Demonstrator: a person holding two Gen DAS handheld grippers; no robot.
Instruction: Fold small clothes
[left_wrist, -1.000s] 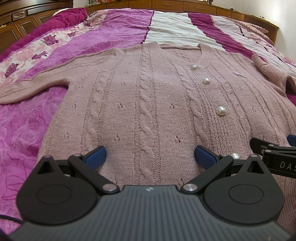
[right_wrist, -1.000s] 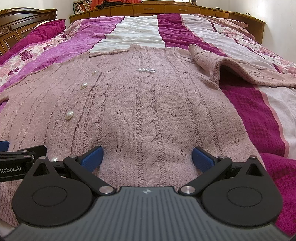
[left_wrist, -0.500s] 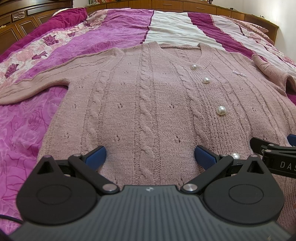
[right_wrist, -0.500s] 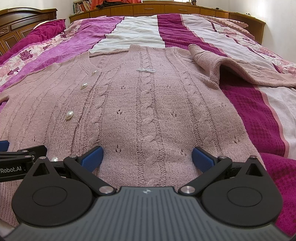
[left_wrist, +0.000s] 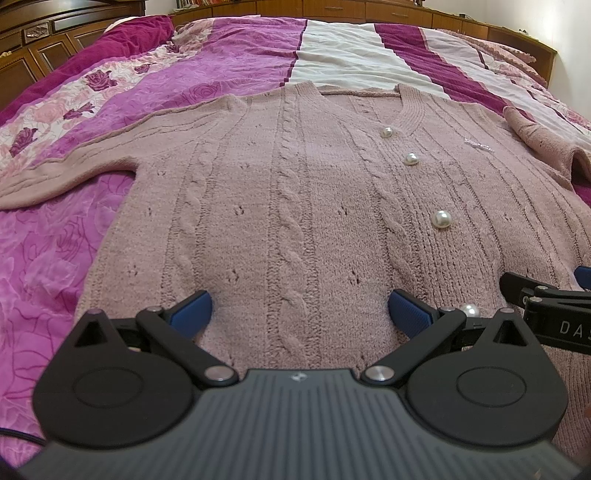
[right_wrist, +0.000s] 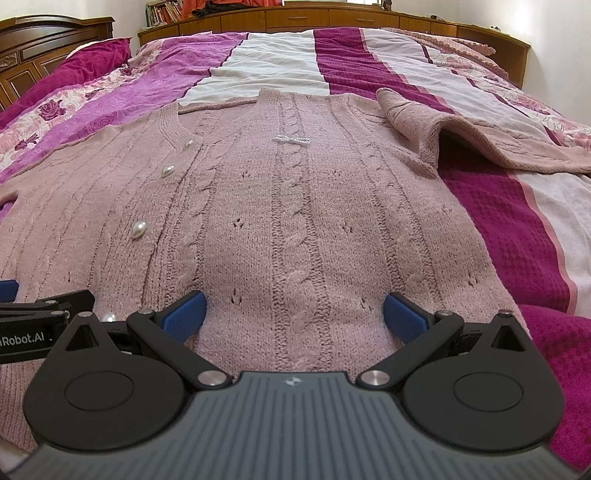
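A dusty-pink cable-knit cardigan (left_wrist: 295, 206) with round pearl buttons (left_wrist: 441, 218) lies spread flat, front up, on a bed covered by a magenta, purple and white striped bedspread (left_wrist: 229, 62). Its hem is nearest the cameras, the V-neck farther off. One sleeve (left_wrist: 66, 173) stretches out flat to the left over the rose-patterned purple cloth; the other sleeve (right_wrist: 461, 136) lies rumpled and partly folded at the right. A small beaded bow (right_wrist: 291, 139) sits on the right chest panel.

The left gripper (left_wrist: 299, 310) is at the hem on the left half, its blue-padded fingers (left_wrist: 190, 309) spread wide apart with knit between them. The right gripper (right_wrist: 293, 310) is at the hem on the right half, fingers (right_wrist: 402, 314) likewise wide apart. The two grippers sit just beside each other. Dark wooden cabinets (left_wrist: 55, 40) border the bed.
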